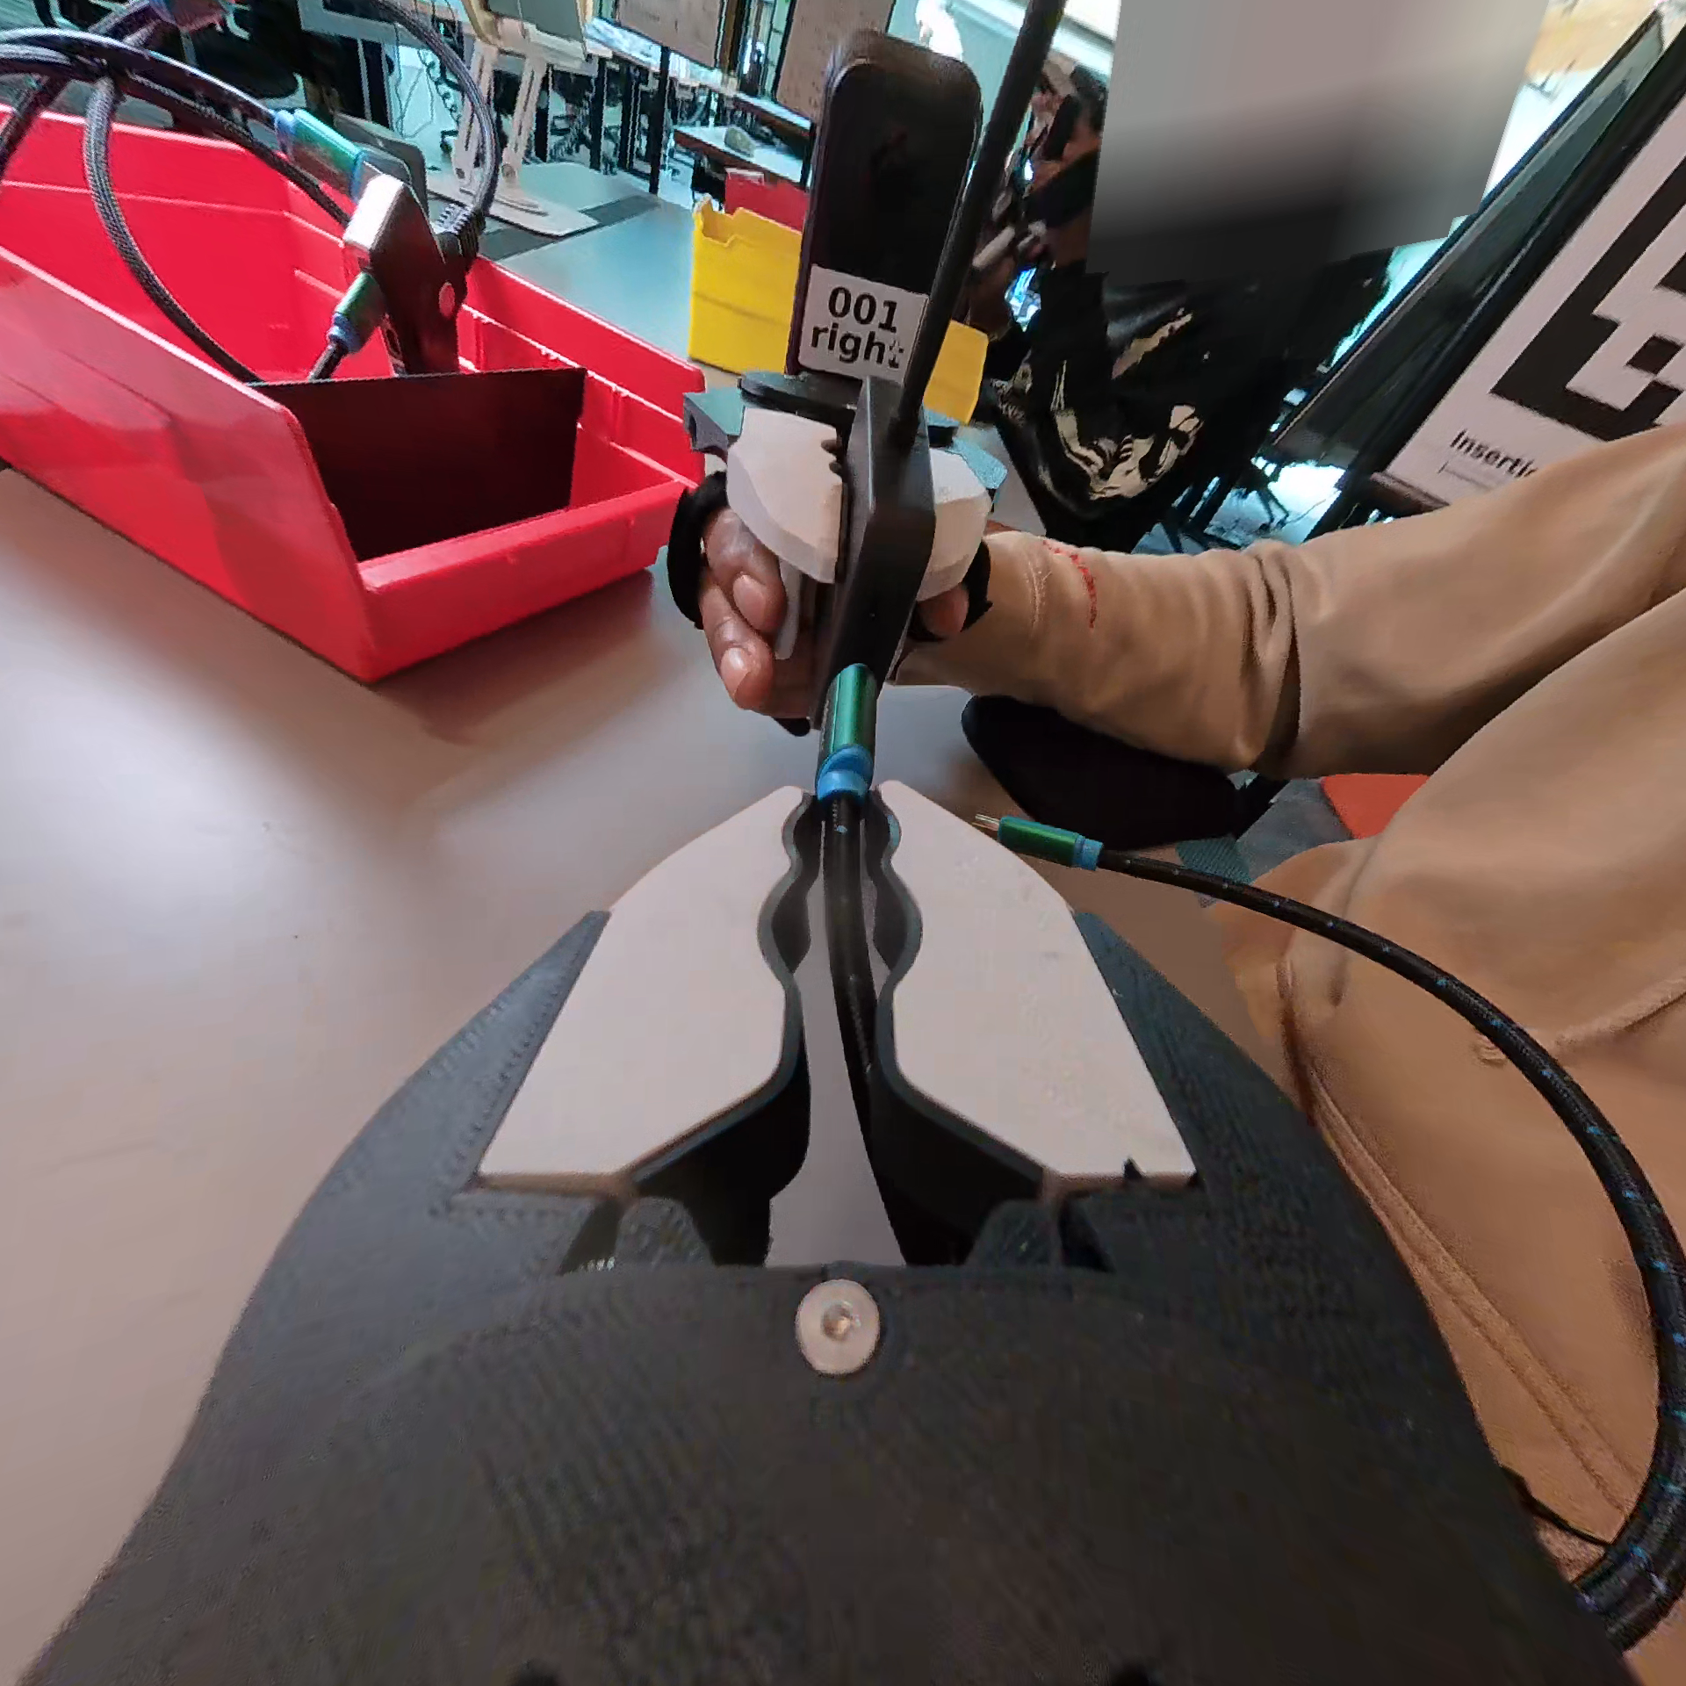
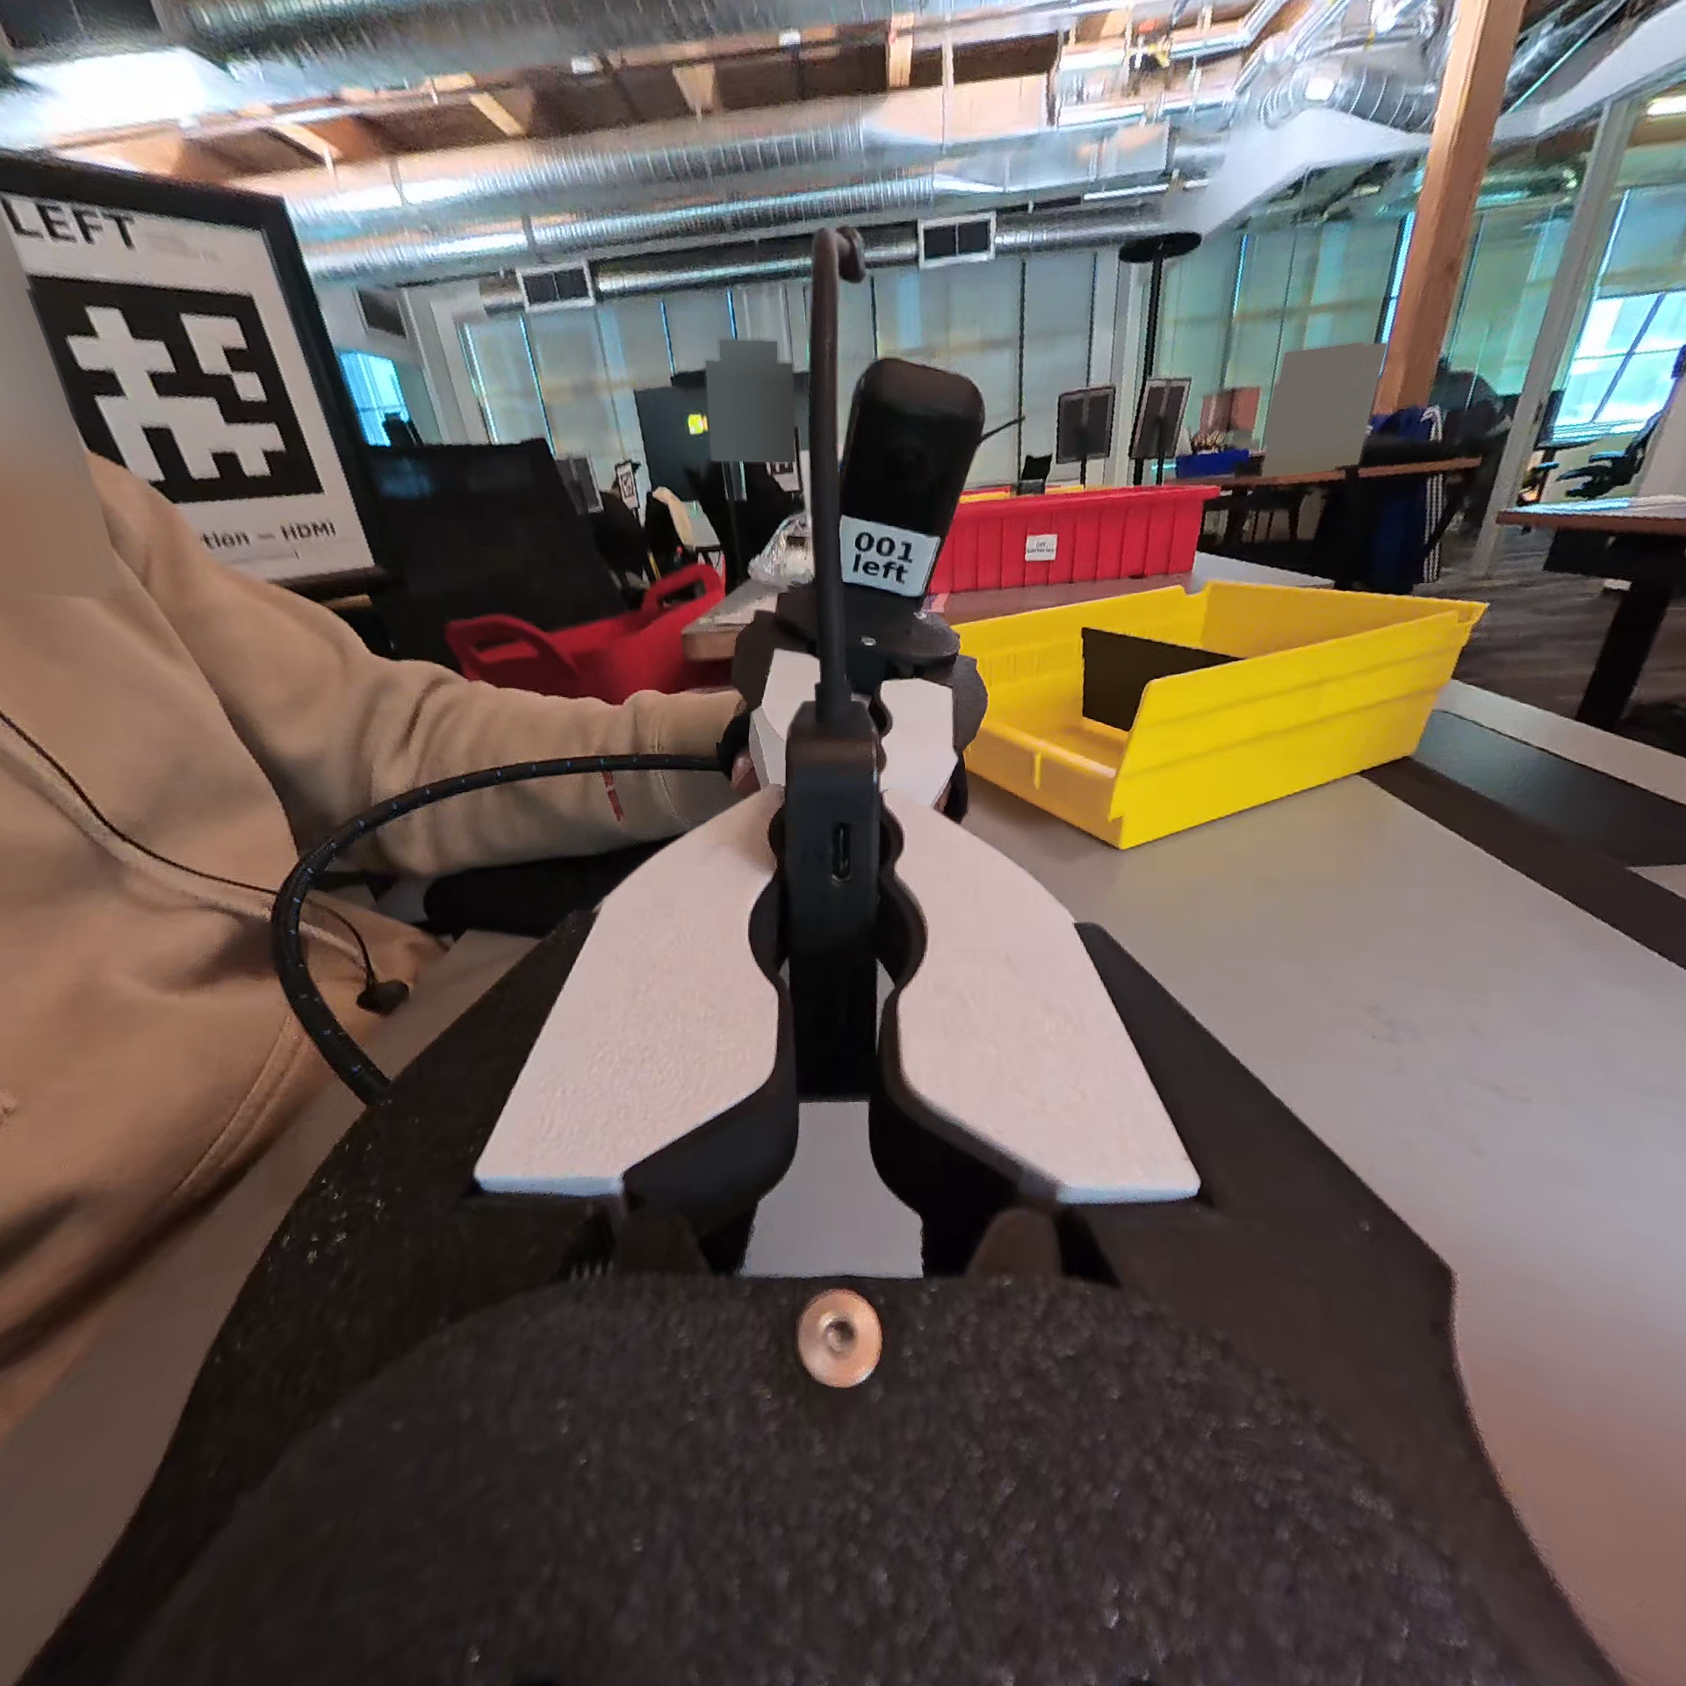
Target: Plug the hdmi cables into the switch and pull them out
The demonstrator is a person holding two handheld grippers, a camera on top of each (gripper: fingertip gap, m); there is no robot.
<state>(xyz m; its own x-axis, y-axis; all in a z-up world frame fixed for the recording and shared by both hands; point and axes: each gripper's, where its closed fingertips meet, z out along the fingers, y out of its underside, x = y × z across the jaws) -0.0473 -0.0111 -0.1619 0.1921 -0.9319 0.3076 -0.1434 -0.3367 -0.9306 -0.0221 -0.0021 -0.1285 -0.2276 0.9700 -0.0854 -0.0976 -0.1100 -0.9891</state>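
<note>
left gripper [image 1: 841, 803] pinches braided hdmi cable [image 1: 844, 921] | right gripper [image 2: 835, 821] clamps slim black switch [image 2: 835, 876]

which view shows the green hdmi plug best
The left wrist view: the green hdmi plug sits just past the left gripper, meeting the black switch. In the right wrist view the switch, clamped in the right gripper, hides the plug.

switch [image 2: 835, 876] between right tool's fingers [image 2: 675, 994], cable [image 1: 844, 921] between left tool's fingers [image 1: 675, 994], bin [image 2: 1213, 721] on table [image 2: 1277, 1004] behind
</note>
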